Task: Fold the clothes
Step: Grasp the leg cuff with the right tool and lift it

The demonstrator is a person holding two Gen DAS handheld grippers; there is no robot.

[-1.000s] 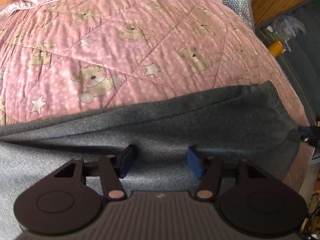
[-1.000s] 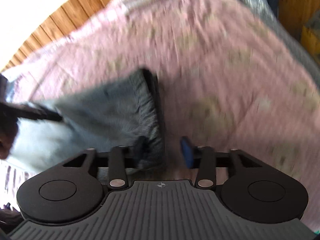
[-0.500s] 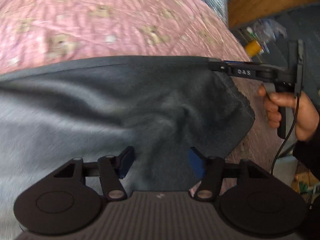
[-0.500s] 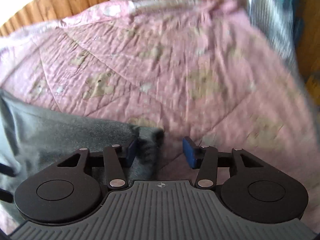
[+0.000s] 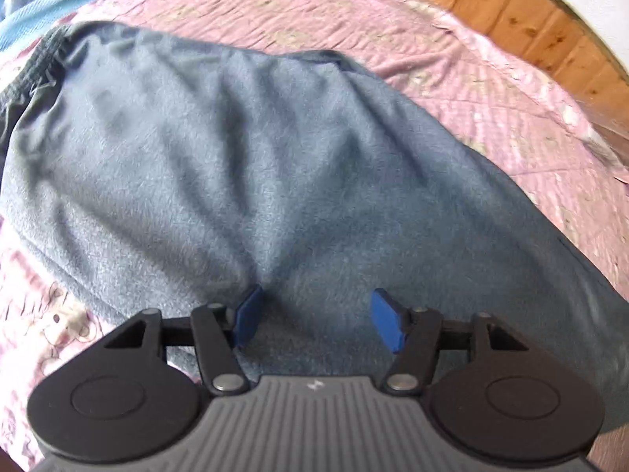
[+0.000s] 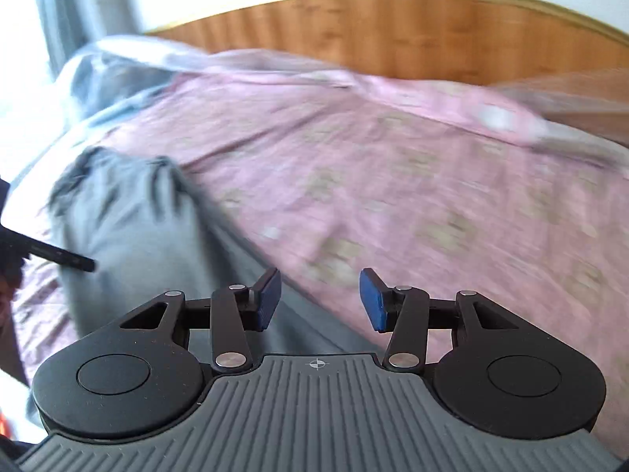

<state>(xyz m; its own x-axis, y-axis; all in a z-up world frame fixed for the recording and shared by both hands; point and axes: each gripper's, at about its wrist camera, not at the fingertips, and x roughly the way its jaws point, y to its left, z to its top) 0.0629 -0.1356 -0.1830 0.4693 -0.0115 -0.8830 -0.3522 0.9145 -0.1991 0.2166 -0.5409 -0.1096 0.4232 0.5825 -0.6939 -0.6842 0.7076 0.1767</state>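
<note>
Two grippers, both released, over one grey garment (image 5: 243,165) on the pink quilt (image 5: 491,90).

I have the left gripper (image 5: 316,316) low over the cloth, its jaws having just widened, fabric lying between the pads but not pinched. My right gripper (image 6: 320,299) straddles the garment's long edge (image 6: 251,271), jaws apart, gripping nothing. The garment runs from the bed's near edge towards the headboard (image 6: 393,27), its bunched hem (image 5: 35,67) farthest from me. I judge a clean fold needs both jaws to catch matching edge points, then lift together.
</note>
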